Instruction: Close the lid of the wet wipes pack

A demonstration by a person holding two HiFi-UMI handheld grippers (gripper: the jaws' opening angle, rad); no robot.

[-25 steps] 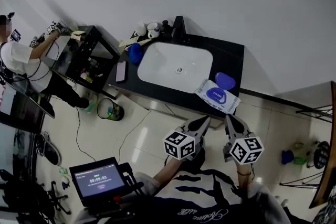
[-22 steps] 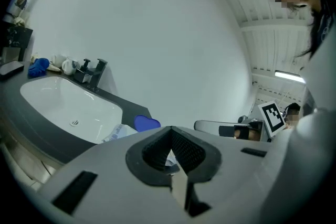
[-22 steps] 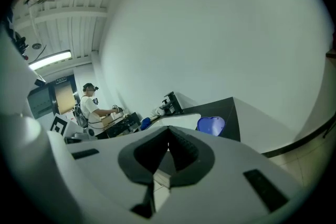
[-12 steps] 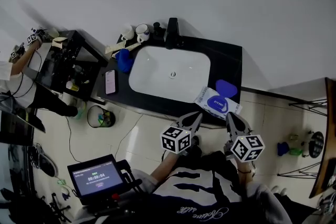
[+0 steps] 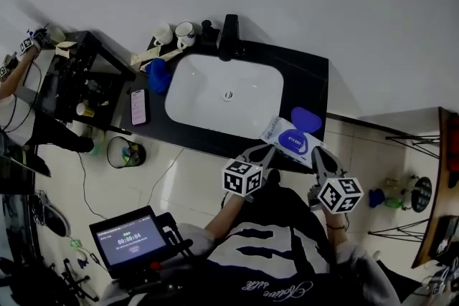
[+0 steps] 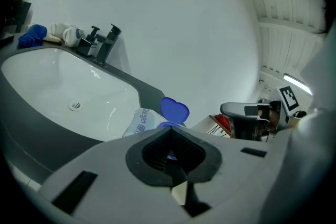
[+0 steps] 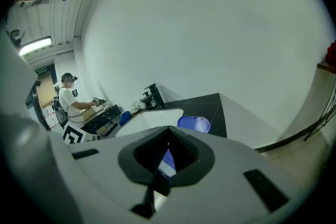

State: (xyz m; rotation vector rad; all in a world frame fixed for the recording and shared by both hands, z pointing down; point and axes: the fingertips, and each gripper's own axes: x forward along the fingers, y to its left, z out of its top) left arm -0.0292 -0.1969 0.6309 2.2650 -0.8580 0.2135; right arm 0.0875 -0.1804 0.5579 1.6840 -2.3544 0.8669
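Observation:
The white wet wipes pack [image 5: 287,140] lies on the front right corner of the black counter [image 5: 310,82]. Its blue lid [image 5: 306,119] stands open at the far side. In the head view my left gripper [image 5: 262,153] is shut, and its tip is just short of the pack's near left end. My right gripper [image 5: 320,158] is shut too, close to the pack's near right end. In the left gripper view the pack [image 6: 140,122] and the raised lid [image 6: 174,110] lie just beyond the left gripper [image 6: 170,129]. In the right gripper view the lid [image 7: 193,123] shows past the right gripper [image 7: 168,132].
A white sink [image 5: 251,93] fills the counter's middle, with a dark faucet [image 5: 229,36] behind it. Cups [image 5: 174,32], a blue cloth [image 5: 158,75] and a phone [image 5: 138,106] sit to the left. On the floor are a bin [image 5: 123,153] and a timer screen [image 5: 129,236].
Both grippers have come closer to the wipes pack, and their tips now reach its near edge. The pack has stayed in place with its lid still up.

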